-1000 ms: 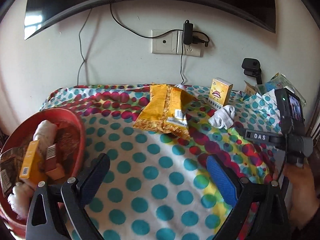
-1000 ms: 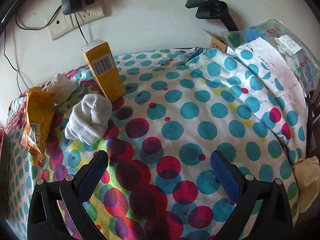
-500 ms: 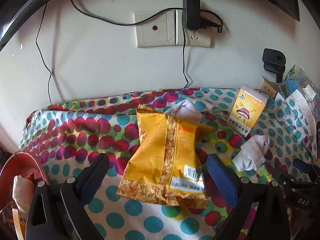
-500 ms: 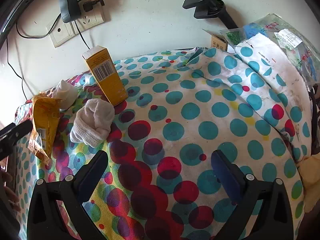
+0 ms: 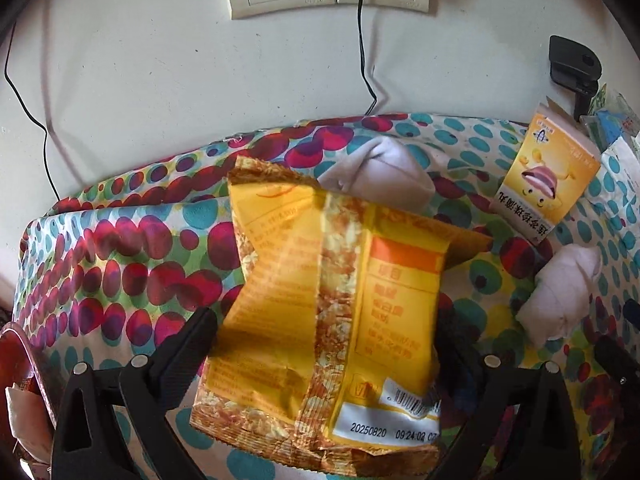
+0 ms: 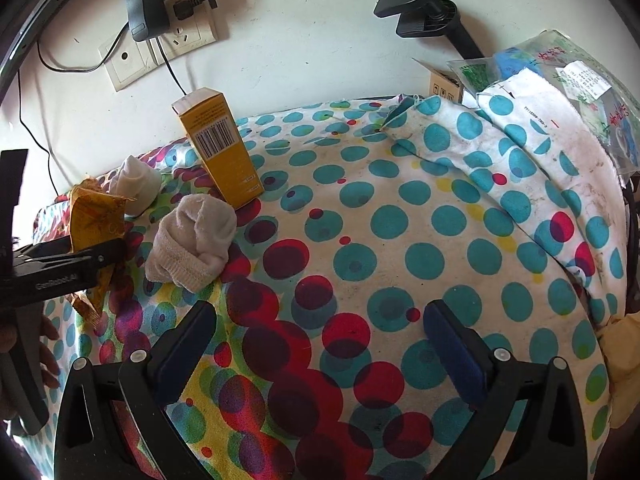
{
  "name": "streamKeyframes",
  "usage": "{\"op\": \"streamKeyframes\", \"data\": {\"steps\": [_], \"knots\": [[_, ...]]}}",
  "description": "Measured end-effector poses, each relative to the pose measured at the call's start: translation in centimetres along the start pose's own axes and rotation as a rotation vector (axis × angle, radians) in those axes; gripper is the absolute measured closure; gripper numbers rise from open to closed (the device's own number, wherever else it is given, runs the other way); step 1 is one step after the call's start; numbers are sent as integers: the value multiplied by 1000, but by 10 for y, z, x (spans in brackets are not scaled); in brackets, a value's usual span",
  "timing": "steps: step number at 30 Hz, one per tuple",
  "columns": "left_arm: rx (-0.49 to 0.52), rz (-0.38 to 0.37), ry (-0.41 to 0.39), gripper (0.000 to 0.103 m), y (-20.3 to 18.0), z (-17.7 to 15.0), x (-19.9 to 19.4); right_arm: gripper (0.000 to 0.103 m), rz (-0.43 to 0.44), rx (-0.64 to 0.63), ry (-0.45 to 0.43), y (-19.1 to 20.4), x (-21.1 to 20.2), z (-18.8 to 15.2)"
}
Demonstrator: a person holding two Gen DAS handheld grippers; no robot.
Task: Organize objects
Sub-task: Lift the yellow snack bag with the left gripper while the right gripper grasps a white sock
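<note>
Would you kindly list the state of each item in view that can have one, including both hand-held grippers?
Left hand-held gripper: open, fingers either side of the snack packet.
Right hand-held gripper: open, holding nothing.
Snack packet: sealed, lying flat, crumpled.
Yellow box: closed, standing upright.
Near sock: rolled up, lying on the cloth.
Far sock: bundled behind the packet.
Charger: plugged into the wall socket.

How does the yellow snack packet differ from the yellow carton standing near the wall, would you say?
The snack packet is a soft, crinkled foil bag lying flat on the spotted cloth; the carton is a rigid box standing upright. The packet sits between the left gripper's open fingers; the carton stands apart from both grippers. The packet has a rolled white sock right behind it; the carton's sock lies in front. Both are yellow with barcodes.
</note>
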State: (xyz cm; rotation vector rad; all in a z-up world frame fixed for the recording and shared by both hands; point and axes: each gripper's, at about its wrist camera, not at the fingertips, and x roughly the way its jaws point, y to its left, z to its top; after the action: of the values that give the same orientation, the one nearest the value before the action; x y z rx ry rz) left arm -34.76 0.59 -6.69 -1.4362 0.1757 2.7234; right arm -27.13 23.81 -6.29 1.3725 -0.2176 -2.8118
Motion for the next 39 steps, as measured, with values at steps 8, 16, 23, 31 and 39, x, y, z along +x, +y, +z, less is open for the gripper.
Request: {"op": "streamKeyframes", "data": {"steps": [8,16,23,31,39], "knots": [[-58,-35,-60,23,7,-16,-19,0,-9,-8,4,3,2,0],[-127,-36,-142,26,17,-45,-80,0,-2,-36,7,8,3,-1],[-152,15,-207,26,25,-78,-148,1,17,-53,5,10,2,-3],[-156,28,-207,26,31,-135,-173,0,47,-71,-40,12,-14,-4],[-214,41,-218,26,50,-164,-183,0,2,-171,-57,53,-16,5]]}}
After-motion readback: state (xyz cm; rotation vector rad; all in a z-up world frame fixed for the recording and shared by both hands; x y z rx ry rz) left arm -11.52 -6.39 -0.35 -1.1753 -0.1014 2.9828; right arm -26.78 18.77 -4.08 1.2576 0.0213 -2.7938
